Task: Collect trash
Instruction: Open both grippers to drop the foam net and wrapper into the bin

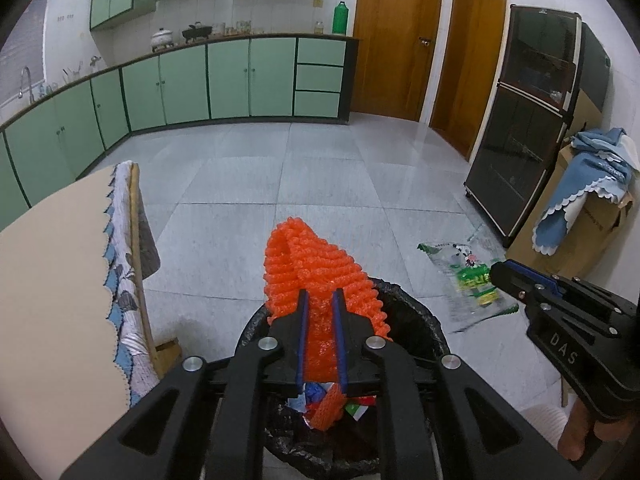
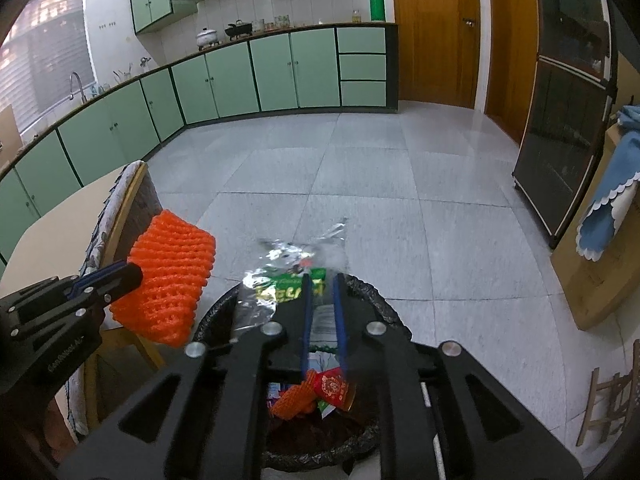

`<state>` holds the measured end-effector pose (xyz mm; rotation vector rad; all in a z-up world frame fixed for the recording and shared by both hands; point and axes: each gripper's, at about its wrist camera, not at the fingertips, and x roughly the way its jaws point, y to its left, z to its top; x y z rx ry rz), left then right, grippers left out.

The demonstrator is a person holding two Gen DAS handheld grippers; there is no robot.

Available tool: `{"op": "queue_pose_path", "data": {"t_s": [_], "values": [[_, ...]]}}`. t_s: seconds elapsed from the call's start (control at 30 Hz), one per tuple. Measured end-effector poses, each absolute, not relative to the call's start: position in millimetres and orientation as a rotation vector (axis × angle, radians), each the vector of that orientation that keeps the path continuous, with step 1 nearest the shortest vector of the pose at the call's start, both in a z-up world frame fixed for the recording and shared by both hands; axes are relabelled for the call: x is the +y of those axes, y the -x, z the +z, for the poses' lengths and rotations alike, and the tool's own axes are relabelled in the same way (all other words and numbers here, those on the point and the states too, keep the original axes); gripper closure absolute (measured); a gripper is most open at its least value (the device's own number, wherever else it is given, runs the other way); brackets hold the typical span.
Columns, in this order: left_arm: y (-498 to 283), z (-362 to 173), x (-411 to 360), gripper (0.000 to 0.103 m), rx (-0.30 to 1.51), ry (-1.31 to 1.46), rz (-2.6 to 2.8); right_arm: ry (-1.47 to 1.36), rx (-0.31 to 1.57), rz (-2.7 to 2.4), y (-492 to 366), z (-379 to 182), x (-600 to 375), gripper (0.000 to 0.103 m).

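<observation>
Standing over a grey tiled floor in a kitchen: green cabinets along the far wall, wooden doors, a dark glass cabinet at right.

Bin with black liner sits below both grippers, already holding scraps of trash.

Left gripper: fingers closed to a narrow gap, pinching an orange foam net above the bin's rim.

Right gripper: fingers likewise nearly closed, clamped on a clear plastic wrapper with green print, over the bin's far edge.

Left view alone shows the wrapper hanging from the right gripper's tip, beside the bin. Right view alone shows the net as a flat-sided block, and a chair by the table.

Wrapper is motion-blurred in the right view; its print is unreadable. Bin's near side is hidden behind the gripper bodies.
</observation>
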<state>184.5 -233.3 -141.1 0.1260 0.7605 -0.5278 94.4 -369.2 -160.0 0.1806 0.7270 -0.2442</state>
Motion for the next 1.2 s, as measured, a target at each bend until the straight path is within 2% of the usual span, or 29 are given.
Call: {"op": "queue_pose_path", "data": {"t_s": [0.07,0.13,0.27,0.37,0.43,0.5,0.53,0.6,0.7,0.77,0.9,1.2], "values": [[-185,-140,-234,0.090,0.759,-0.129,-0.528,-0.182,0.723,-0.249,-94,-160,-369,0.076],[-185,-139,-233,0.087,0.759,-0.125,-0.528,-0.183,0.722,-0.246,-94,-159,-369,0.076],[-184,-133,-229,0.069,0.746,-0.107,-0.529,-0.186,0.719,-0.240,-94,-158,-369,0.076],[-185,-128,-224,0.063,0.733,-0.096,-0.524,-0.195,0.712,-0.239,-92,-155,-369,0.074],[-185,-124,-219,0.058,0.723,-0.083,-0.518,-0.201,0.703,-0.239,-91,-152,-368,0.066],[-185,-119,-214,0.048,0.706,-0.072,-0.508,-0.199,0.684,-0.245,-88,-146,-366,0.049],[-184,-115,-210,0.046,0.694,-0.066,-0.501,-0.196,0.677,-0.247,-87,-144,-366,0.046],[-184,-110,-205,0.038,0.678,-0.061,-0.491,-0.187,0.661,-0.252,-86,-139,-364,0.031],[-182,-101,-195,0.030,0.648,-0.060,-0.476,-0.176,0.636,-0.261,-82,-130,-361,0.017],[-179,-93,-186,0.024,0.623,-0.059,-0.460,-0.174,0.621,-0.255,-80,-123,-356,0.013],[-172,-79,-170,0.015,0.588,-0.053,-0.448,-0.165,0.589,-0.239,-73,-109,-349,0.006],[-145,-53,-131,0.008,0.539,-0.030,-0.423,-0.197,0.541,-0.178,-51,-76,-328,0.005]]}}
